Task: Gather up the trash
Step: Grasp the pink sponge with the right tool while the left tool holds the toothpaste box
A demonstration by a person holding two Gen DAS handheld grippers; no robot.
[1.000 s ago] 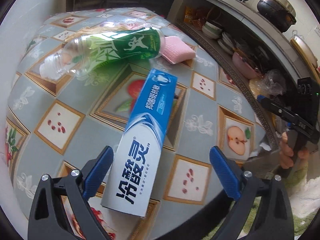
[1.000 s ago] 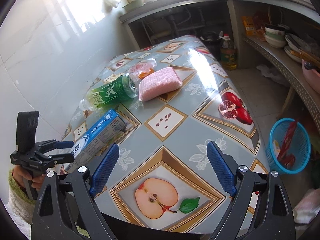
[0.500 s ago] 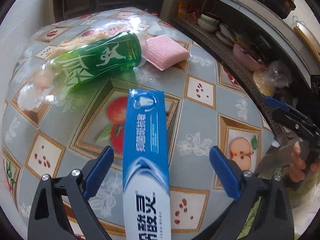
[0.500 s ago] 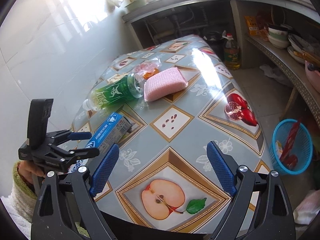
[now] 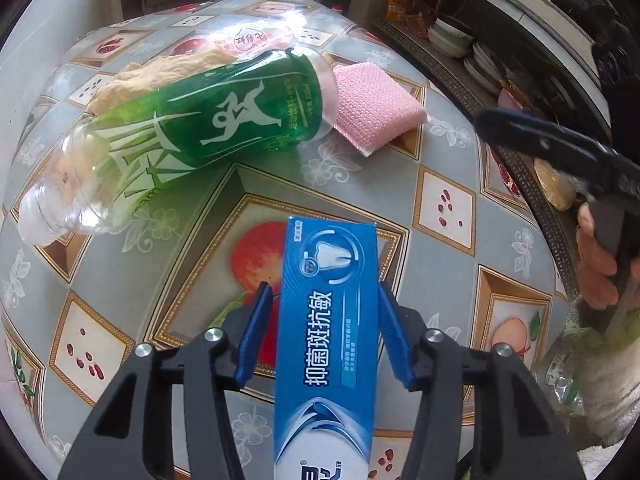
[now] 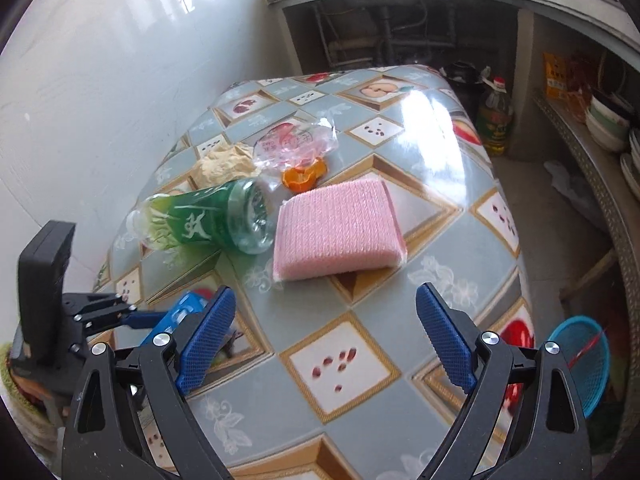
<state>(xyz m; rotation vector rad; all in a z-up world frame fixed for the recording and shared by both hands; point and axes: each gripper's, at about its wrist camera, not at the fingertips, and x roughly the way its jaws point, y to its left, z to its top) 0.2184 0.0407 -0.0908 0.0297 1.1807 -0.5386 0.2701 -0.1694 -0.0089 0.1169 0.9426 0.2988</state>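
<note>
Left tongs [image 5: 326,330] now closing around our toothpaste box [image 5: 328,344], pickup imminent; right tongs [image 6: 330,340] open, bottle [image 5: 180,136] at 11 o'clock.

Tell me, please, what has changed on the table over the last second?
The left gripper advanced along the toothpaste box and narrowed its fingers around it; contact is uncertain. The right gripper moved forward toward the pink sponge, open. The green bottle and the sponge stayed put.

Sunlit white wall [image 6: 120,60], cluttered shelves [image 5: 500,60].
</note>
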